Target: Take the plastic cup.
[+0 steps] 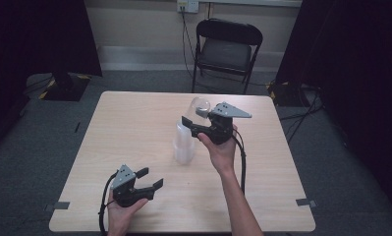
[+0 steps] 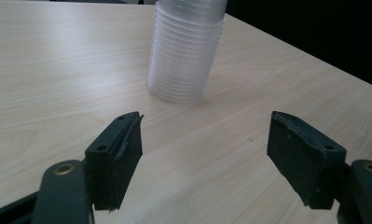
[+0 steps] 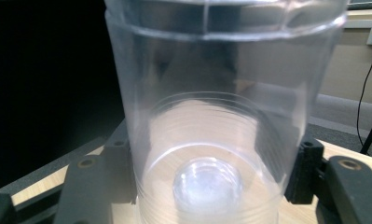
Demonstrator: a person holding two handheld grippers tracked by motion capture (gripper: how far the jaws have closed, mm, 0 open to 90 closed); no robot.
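Right gripper point(image 1: 191, 126): clamped on a clear plastic cup point(image 1: 200, 105), held above the stack of cups point(image 1: 183, 143) at the middle of the worktop point(image 1: 134, 123). Best lifted straight up, grip kept light so the thin wall didn't buckle. Cup empty. Stack upright, nothing visible inside. Left gripper point(image 1: 151, 178): wide open, empty, near the front edge.

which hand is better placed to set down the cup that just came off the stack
Right. The right gripper is already shut on the clear cup, held above the stack of cups. The left gripper sits open near the table's front edge, jaws apart with nothing between them.
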